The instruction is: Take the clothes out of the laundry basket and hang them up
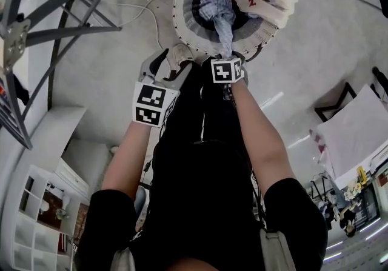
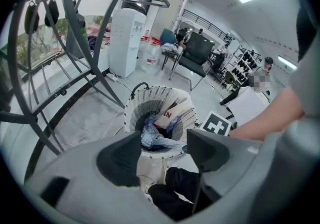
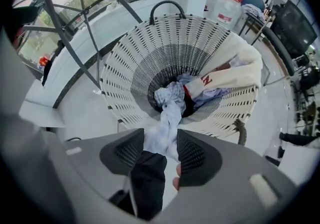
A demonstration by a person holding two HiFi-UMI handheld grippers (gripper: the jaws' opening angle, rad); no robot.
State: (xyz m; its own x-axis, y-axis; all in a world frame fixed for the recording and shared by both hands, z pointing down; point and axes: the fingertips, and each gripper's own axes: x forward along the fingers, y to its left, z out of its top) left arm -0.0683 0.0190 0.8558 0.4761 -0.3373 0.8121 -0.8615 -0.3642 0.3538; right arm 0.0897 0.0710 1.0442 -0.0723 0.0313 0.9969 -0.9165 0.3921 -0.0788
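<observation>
Between the right gripper (image 3: pixel 160 144) jaws sits a blue garment (image 3: pixel 170 112) — pinched tight.

White slatted basket (image 3: pixel 127 67); pale blue cloth (image 3: pixel 167 115); cream garment (image 3: pixel 237 67), red lettering.

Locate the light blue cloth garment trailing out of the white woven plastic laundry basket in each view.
Head view: light blue cloth garment, top centre, trailing down from the white woven laundry basket.
Left gripper view: centre, bunched inside the basket.
Right gripper view: centre, clamped in the right gripper.
Shared landmark: the basket.
</observation>
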